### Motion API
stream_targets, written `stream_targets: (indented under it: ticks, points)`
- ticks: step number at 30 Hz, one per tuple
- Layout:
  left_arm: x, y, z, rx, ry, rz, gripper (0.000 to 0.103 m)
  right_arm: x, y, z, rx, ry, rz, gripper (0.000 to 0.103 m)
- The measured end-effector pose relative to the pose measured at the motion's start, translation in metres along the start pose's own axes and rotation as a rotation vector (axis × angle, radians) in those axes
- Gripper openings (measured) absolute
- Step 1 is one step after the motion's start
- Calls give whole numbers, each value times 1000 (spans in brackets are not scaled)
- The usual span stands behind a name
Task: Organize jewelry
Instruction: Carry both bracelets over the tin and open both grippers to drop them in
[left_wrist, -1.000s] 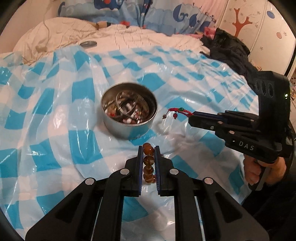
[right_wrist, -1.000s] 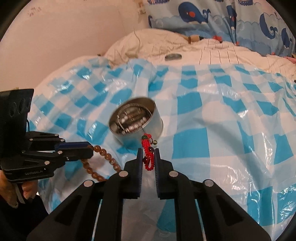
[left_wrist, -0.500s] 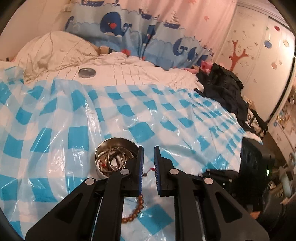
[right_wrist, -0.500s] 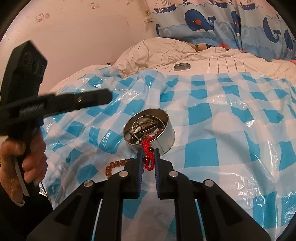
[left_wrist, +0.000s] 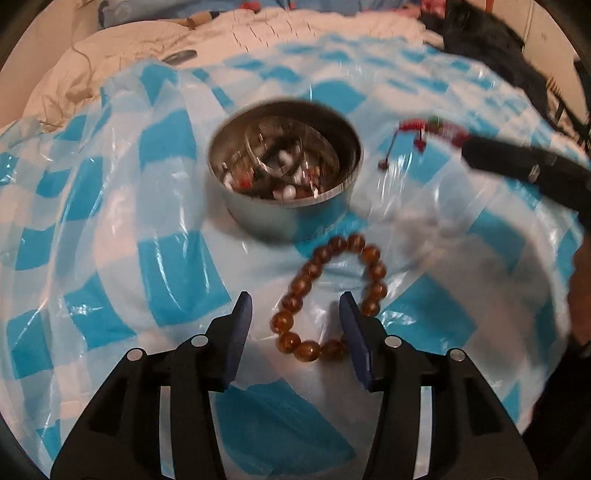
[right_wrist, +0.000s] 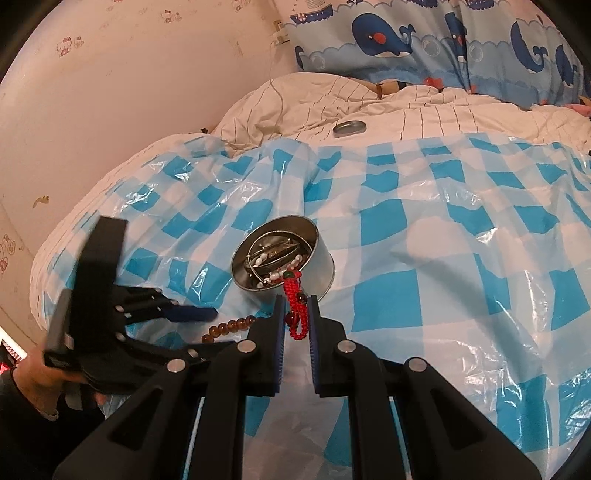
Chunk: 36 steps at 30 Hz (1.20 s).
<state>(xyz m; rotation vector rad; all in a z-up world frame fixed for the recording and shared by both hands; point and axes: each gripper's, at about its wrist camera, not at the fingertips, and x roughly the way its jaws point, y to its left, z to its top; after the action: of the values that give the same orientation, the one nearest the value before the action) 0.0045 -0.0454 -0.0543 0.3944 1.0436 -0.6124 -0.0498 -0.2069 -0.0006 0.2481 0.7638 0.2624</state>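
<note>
A round metal tin (left_wrist: 284, 173) full of mixed jewelry sits on the blue-and-white checked plastic sheet (left_wrist: 110, 236); it also shows in the right wrist view (right_wrist: 284, 258). A brown bead bracelet (left_wrist: 332, 295) lies flat on the sheet just in front of the tin. My left gripper (left_wrist: 295, 306) is open and empty, its fingers on either side of the bracelet's near part. My right gripper (right_wrist: 295, 314) is shut on a red cord bracelet (right_wrist: 295, 310) with dark beads, held just right of the tin. The red bracelet (left_wrist: 428, 129) is blurred in the left wrist view.
The tin's lid (right_wrist: 349, 128) lies on the cream quilt (right_wrist: 406, 107) at the back. A whale-print cover (right_wrist: 443, 40) lies behind it. Dark clothing (left_wrist: 491, 55) is piled at the far right. A wall (right_wrist: 129, 74) bounds the bed on the left.
My left gripper has opened and let go of the brown bead bracelet, which now lies on the sheet. My right gripper still holds the red bracelet near the tin.
</note>
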Motion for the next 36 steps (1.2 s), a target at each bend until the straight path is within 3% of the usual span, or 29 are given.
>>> stream_targets:
  ticks: [1,2,3,4,7,10,14,19,21,25,27,29,33,34,35,36]
  points:
    - [1,-2,-1,8,-3,6,40,0,0,0,1,1,0,13]
    - [0,-3,-1,7,0,0,20,0,0,0,3,1,0,12]
    - [-1,-4,0,8,1,6,11,0,0,0,4,1,0,13]
    - [-4,-4,1,7,-6,9,10,0,-1,0,5,0,0,13]
    - [-24,-3,6,-10,-59,-87,10,-2,-1,0,6,-3,2,13]
    - [-55,-2,19,-6,-159,-205,10,-5,-1,2,11,-19,7,13]
    - [-80,2,39,-36,-269,-283,10,-10,-3,5,22,-43,13,12]
    - [-79,14,63,-128,-339,-277,10,-13,-2,7,18,-56,21,13]
    - [-68,21,72,-192,-345,-243,10,-14,0,8,13,-58,25,13]
    - [-36,48,78,-354,-290,-150,11,-12,10,13,-19,-66,33,13]
    - [-26,60,77,-417,-252,-171,19,-8,15,17,-34,-64,34,13]
    - [-32,64,73,-430,-277,-157,36,-1,22,23,-54,-63,37,13]
    - [-51,74,63,-467,-339,-147,51,25,36,40,-100,-57,7,13]
    - [-54,77,61,-476,-343,-148,52,34,37,42,-111,-45,-14,18]
    - [-55,80,59,-482,-342,-152,52,47,38,43,-130,-19,-51,30]
    - [-57,82,55,-484,-337,-145,53,57,38,43,-143,5,-73,32]
